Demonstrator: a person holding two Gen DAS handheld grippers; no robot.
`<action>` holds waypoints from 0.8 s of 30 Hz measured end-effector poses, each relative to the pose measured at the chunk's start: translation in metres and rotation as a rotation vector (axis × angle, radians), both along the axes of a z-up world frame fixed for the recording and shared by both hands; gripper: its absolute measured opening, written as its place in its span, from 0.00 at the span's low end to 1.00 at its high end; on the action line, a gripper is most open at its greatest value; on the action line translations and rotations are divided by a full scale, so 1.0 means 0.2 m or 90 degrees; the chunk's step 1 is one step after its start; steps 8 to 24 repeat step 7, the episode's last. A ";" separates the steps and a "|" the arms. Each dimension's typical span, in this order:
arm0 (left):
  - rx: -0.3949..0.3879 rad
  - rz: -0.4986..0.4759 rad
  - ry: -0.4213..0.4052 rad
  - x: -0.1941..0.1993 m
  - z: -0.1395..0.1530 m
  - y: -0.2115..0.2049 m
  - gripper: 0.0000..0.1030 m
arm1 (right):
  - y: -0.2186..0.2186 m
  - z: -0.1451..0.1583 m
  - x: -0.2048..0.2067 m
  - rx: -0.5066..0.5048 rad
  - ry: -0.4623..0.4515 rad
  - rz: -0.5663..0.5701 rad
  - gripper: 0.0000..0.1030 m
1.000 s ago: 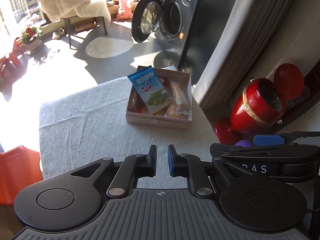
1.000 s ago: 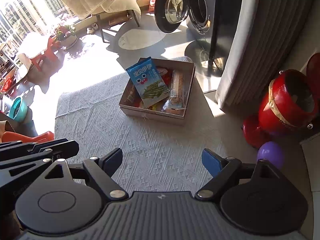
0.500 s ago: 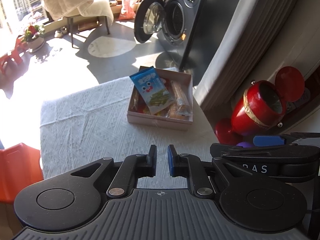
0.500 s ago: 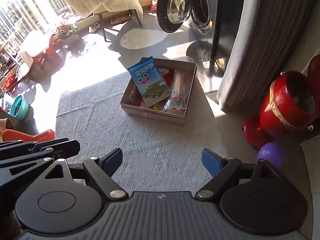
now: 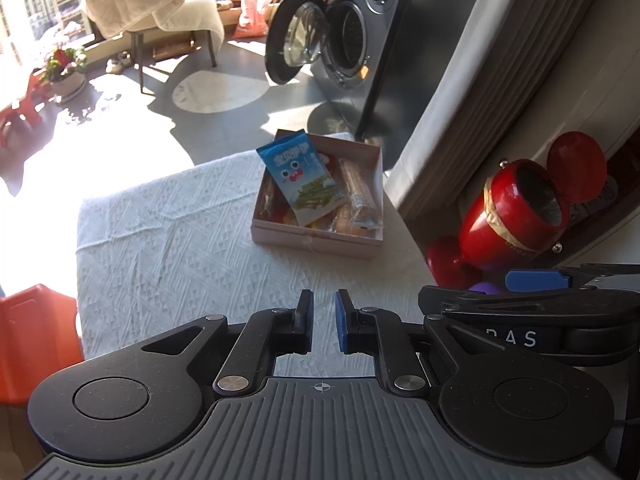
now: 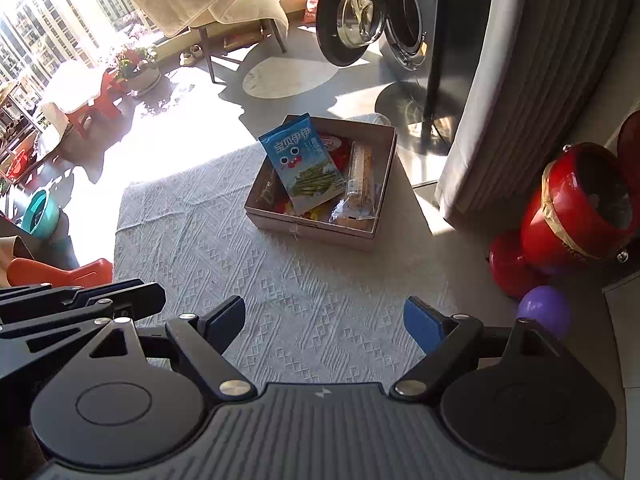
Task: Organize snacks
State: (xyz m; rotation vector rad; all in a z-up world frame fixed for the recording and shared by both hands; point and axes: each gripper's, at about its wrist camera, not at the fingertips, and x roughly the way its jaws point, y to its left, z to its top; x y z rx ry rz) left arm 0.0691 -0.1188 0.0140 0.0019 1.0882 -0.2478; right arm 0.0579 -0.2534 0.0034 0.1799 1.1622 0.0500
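2 grippers hover empty at the near edge of the table with its white textured cloth. Our left gripper has its jaws nearly together with nothing between them; our right gripper stands wide apart, also empty. Near the far right corner sits the cardboard box, light and fairly stiff, best taken by a wall. Inside it the blue snack bag lies propped over the other packets; we judge it light, crinkly and slippery, so we would pinch its top seam, which sticks up past the box's far wall. Beside it the long clear-wrapped pastry looks soft and crushable; we would hold it gently at mid-length.
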 end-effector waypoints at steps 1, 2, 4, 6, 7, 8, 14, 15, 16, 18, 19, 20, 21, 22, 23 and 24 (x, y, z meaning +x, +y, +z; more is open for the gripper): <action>-0.002 -0.001 0.000 0.00 0.00 0.00 0.15 | 0.00 0.00 0.00 0.000 0.001 -0.001 0.84; -0.005 -0.001 -0.001 0.00 -0.01 0.00 0.15 | 0.00 0.00 0.00 0.000 0.002 -0.002 0.84; -0.005 -0.004 -0.010 -0.01 -0.01 0.01 0.15 | 0.00 -0.01 -0.01 -0.002 0.003 -0.005 0.84; 0.011 0.003 -0.015 -0.02 -0.03 0.01 0.15 | 0.00 -0.01 -0.01 -0.004 0.004 -0.007 0.84; 0.010 0.004 -0.014 -0.01 -0.04 0.01 0.15 | 0.00 -0.01 -0.02 -0.006 0.006 -0.008 0.84; 0.010 0.004 -0.014 -0.01 -0.04 0.01 0.15 | 0.00 -0.01 -0.02 -0.006 0.006 -0.008 0.84; 0.010 0.004 -0.014 -0.01 -0.04 0.01 0.15 | 0.00 -0.01 -0.02 -0.006 0.006 -0.008 0.84; 0.010 0.004 -0.014 -0.01 -0.04 0.01 0.15 | 0.00 -0.01 -0.02 -0.006 0.006 -0.008 0.84; 0.010 0.004 -0.014 -0.01 -0.04 0.01 0.15 | 0.00 -0.01 -0.02 -0.006 0.006 -0.008 0.84; 0.010 0.004 -0.014 -0.01 -0.04 0.01 0.15 | 0.00 -0.01 -0.02 -0.006 0.006 -0.008 0.84; 0.010 0.004 -0.014 -0.01 -0.04 0.01 0.15 | 0.00 -0.01 -0.02 -0.006 0.006 -0.008 0.84; 0.010 0.004 -0.014 -0.01 -0.04 0.01 0.15 | 0.00 -0.01 -0.02 -0.006 0.006 -0.008 0.84; 0.010 0.004 -0.014 -0.01 -0.04 0.01 0.15 | 0.00 -0.01 -0.02 -0.006 0.006 -0.008 0.84; 0.010 0.004 -0.014 -0.01 -0.04 0.01 0.15 | 0.00 -0.01 -0.02 -0.006 0.006 -0.008 0.84; 0.010 0.004 -0.014 -0.01 -0.04 0.01 0.15 | 0.00 -0.01 -0.02 -0.006 0.006 -0.008 0.84; 0.010 0.004 -0.014 -0.01 -0.04 0.01 0.15 | 0.00 -0.01 -0.02 -0.006 0.006 -0.008 0.84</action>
